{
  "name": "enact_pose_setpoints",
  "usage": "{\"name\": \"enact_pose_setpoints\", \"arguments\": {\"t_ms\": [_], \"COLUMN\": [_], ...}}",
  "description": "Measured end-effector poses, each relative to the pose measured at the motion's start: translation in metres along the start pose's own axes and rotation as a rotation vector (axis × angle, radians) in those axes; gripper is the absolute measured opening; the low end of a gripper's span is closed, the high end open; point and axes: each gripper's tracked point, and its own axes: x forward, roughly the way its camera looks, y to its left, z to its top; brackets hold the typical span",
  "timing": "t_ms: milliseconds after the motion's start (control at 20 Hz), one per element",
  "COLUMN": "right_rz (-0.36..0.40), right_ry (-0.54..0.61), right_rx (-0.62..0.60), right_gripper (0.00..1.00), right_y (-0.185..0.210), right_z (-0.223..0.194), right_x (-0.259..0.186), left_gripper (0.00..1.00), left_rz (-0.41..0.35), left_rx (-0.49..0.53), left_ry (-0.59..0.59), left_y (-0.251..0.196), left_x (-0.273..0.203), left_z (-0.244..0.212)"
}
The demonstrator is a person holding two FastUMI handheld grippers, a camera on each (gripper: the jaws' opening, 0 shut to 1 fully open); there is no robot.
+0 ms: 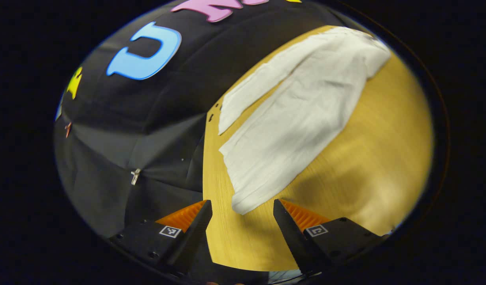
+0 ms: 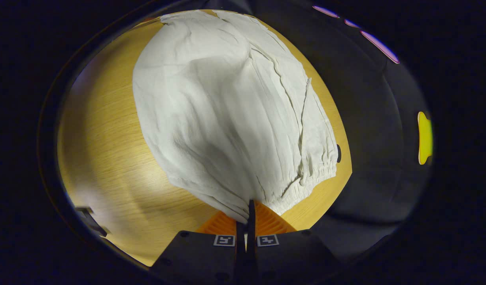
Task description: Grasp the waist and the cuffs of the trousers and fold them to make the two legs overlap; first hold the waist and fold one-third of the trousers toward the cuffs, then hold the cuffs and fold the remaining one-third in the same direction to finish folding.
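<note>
White trousers [image 1: 302,114] lie spread on the wooden table [image 1: 385,158], the two legs apart and their cuffs pointing toward my left gripper [image 1: 243,213]. That gripper is open, hovering just short of the near cuff [image 1: 246,198], nothing between its fingers. In the right gripper view the waist end of the trousers [image 2: 227,114] bulges up, lifted off the table [image 2: 108,158]. My right gripper [image 2: 248,215] is shut on the waist's elastic edge, with the fabric pinched between both fingers.
The table's left edge [image 1: 205,166] runs close beside the cuffs, with the booth's black cloth wall beyond it. A small dark object [image 2: 90,221] sits at the table's near left in the right gripper view. Bare wood lies right of the trousers.
</note>
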Motion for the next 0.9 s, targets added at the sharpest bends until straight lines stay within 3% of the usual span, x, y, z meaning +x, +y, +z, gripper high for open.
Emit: {"name": "enact_pose_setpoints", "arguments": {"t_ms": [150, 300, 500, 650, 700, 750, 900], "right_rz": [-0.026, -0.048, -0.109, -0.114, -0.118, -0.123, -0.139], "right_ry": [0.009, 0.045, 0.062, 0.057, 0.056, 0.054, 0.05], "right_rx": [-0.073, -0.124, -0.208, -0.183, -0.19, -0.195, -0.197], "right_gripper": [0.05, 0.05, 0.05, 0.05, 0.05, 0.05, 0.05], "right_y": [0.002, 0.002, 0.001, 0.001, 0.001, 0.001, 0.001], "right_z": [-0.001, -0.002, -0.002, -0.002, -0.002, -0.001, -0.002], "right_x": [-0.001, -0.001, 0.0, -0.001, -0.001, 0.0, -0.001], "left_gripper": [0.98, 0.95, 0.85, 0.78, 0.65, 0.7, 0.45], "left_rz": [-0.065, -0.181, -0.317, -0.382, -0.393, -0.402, -0.424], "left_rx": [0.142, 0.316, 0.67, 0.657, 0.656, 0.657, 0.663], "left_ry": [0.0, -0.031, -0.09, -0.042, -0.042, -0.032, -0.011], "left_y": [0.0, -0.003, 0.001, -0.003, -0.003, -0.002, -0.005], "left_x": [0.023, 0.04, 0.059, 0.064, 0.066, 0.069, 0.069], "left_z": [-0.01, -0.007, 0.003, 0.002, 0.004, 0.004, 0.001]}}
